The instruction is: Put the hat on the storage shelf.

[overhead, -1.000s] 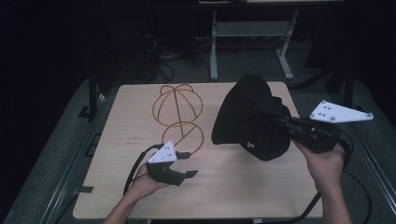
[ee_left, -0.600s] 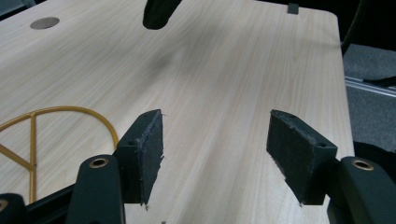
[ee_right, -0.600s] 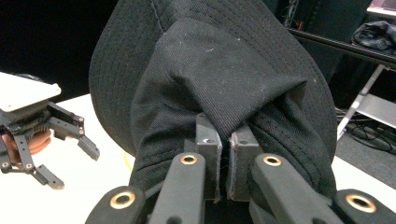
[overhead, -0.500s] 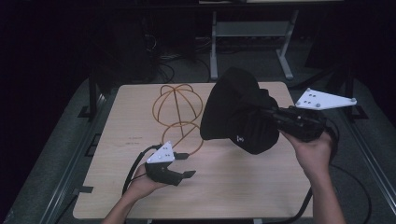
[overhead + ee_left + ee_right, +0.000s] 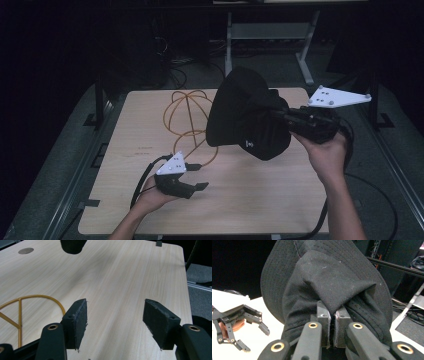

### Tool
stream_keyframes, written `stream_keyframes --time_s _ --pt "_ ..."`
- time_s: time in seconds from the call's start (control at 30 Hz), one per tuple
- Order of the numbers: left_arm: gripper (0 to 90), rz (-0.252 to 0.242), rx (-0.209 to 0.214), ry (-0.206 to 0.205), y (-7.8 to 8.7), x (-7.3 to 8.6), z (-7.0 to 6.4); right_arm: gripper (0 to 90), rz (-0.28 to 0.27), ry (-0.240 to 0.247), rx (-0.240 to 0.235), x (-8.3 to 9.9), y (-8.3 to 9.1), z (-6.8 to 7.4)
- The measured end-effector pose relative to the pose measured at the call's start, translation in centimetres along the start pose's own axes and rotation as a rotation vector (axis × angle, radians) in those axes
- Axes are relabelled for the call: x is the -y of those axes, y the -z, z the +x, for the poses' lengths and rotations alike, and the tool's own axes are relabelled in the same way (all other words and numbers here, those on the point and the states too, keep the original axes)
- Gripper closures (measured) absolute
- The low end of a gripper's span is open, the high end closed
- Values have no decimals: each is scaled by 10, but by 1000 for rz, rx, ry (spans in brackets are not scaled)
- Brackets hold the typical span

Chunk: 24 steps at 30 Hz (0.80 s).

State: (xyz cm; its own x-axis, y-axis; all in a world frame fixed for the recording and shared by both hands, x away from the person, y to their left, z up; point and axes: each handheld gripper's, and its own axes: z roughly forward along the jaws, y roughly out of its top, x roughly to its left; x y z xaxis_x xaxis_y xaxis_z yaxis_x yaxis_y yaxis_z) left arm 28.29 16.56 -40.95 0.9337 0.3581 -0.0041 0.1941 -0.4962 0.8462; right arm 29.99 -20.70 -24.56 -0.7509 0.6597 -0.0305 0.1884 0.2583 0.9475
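A black bucket hat (image 5: 247, 120) hangs in the air over the right half of the wooden table (image 5: 270, 200). My right gripper (image 5: 278, 116) is shut on a fold of its fabric, and the pinch is plain in the right gripper view, where the hat (image 5: 329, 277) bunches over the closed gripper (image 5: 333, 315). A gold wire dome stand (image 5: 186, 114) sits on the table just left of the hat. Near the front left, my left gripper (image 5: 202, 176) rests open on the table. In its own view the left gripper (image 5: 116, 322) holds nothing, with the wire stand (image 5: 37, 298) to its left.
A round hole (image 5: 26, 250) marks the tabletop. Beyond the table's far edge stand a metal frame (image 5: 270, 35) and cables on the dark floor. Rails run along both sides of the table. Bare wood lies between the two grippers.
My right gripper has carried the black hat leftward, so it now overlaps the right side of the wire stand. The left gripper has stayed in place.
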Motion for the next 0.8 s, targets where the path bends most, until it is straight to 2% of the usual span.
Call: stream_keyframes --time_s 0.8 --pt "352 5 0 8 2 2 3 854 -15 15 -64 -33 -31 6"
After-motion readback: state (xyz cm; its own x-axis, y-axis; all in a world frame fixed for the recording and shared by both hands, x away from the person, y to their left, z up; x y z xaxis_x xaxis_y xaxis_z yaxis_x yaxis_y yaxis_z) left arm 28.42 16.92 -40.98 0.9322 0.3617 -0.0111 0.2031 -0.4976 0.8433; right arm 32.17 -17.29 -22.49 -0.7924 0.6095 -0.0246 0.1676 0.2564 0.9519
